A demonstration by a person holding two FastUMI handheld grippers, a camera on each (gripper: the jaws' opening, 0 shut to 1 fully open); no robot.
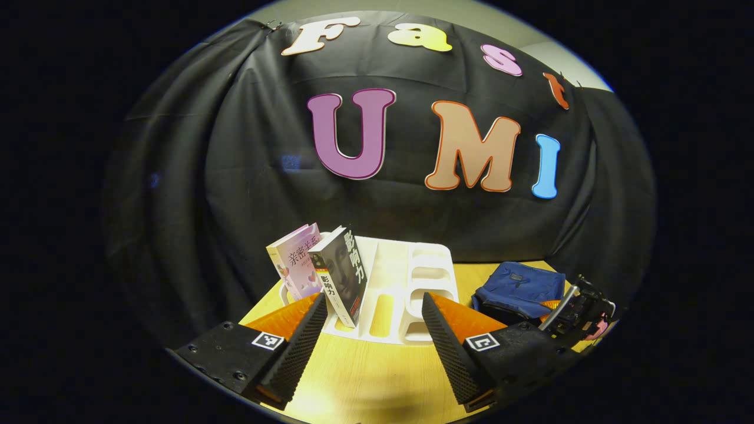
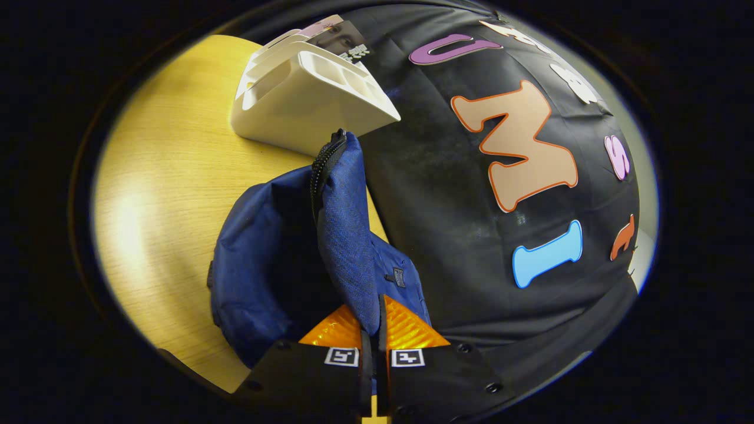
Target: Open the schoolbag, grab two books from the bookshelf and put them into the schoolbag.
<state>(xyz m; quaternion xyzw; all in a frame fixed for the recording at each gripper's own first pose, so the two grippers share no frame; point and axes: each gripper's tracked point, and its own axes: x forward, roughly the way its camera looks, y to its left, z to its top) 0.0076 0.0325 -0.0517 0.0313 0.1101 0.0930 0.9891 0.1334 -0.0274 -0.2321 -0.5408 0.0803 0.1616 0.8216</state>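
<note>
Bare table (image 1: 353, 383) in front of the rack (image 1: 406, 282), books (image 1: 339, 277) block its left slots, right slots free, bag (image 2: 265, 259) w/ flap raised beside rack, cloth wall close behind both

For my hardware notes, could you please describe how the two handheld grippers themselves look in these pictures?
The left gripper has two wedge-shaped fingers with ribbed inner pads, on black blocks with screws, each carrying a square black-and-white marker. The right gripper has the same black blocks, screws and two square markers. Seen from the left gripper view, the right gripper shows a black body, a metal rod and a bit of pink.
</note>
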